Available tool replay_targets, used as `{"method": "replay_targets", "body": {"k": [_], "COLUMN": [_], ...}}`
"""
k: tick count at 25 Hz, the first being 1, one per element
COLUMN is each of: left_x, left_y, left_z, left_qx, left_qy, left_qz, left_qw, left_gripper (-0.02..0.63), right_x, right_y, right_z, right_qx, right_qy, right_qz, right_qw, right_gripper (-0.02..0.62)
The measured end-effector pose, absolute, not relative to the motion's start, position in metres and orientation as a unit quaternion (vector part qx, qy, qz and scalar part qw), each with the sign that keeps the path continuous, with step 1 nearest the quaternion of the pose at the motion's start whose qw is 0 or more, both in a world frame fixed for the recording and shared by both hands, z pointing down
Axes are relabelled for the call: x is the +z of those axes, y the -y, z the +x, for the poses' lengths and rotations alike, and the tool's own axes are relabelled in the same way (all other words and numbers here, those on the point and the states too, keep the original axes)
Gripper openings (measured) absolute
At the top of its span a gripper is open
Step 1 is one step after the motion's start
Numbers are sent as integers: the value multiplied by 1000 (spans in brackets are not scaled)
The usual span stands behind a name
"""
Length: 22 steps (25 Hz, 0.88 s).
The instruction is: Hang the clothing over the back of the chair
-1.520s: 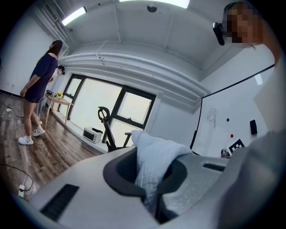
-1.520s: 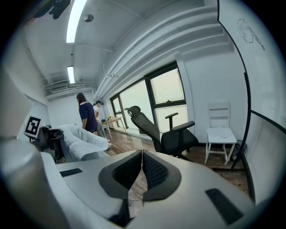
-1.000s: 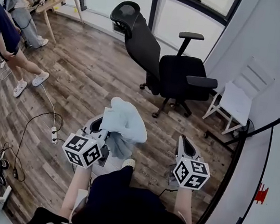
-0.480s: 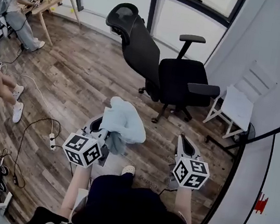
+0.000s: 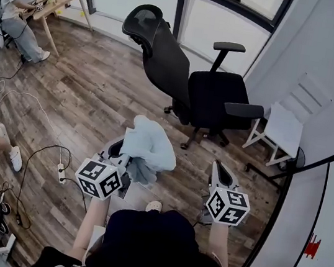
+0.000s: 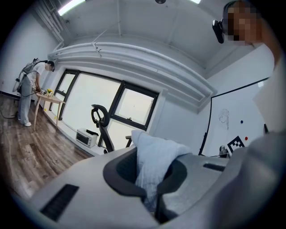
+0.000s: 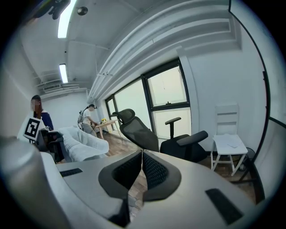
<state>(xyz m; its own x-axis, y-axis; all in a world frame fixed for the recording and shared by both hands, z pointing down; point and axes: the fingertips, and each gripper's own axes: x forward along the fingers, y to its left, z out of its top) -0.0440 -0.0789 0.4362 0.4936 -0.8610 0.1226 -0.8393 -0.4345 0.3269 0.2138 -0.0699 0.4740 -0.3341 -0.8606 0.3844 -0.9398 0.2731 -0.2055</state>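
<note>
Grey jaws of the left gripper (image 6: 149, 183) are pinched on a light blue crumpled garment (image 5: 149, 144), which is held bunched above the brown wooden floor (image 5: 97, 100). The jaws of the right gripper (image 7: 142, 166) are pressed together, with nothing between them. A black mesh office chair (image 5: 185, 76) is seen ahead, apart from the garment.
</note>
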Motion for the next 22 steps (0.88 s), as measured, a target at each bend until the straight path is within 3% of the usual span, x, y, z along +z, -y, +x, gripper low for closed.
{"method": "replay_targets", "body": {"k": [22], "left_x": [452], "left_y": [123], "left_z": [-47], "left_qx": [-8], "left_qy": [508], "left_qz": [839], "left_qw": [197], "left_gripper": [18], "right_x": [486], "right_y": [130], "right_z": [221], "right_qx": [217], "right_qy": [790], "right_qz": [563], "right_qw": [108], "right_gripper": [31]}}
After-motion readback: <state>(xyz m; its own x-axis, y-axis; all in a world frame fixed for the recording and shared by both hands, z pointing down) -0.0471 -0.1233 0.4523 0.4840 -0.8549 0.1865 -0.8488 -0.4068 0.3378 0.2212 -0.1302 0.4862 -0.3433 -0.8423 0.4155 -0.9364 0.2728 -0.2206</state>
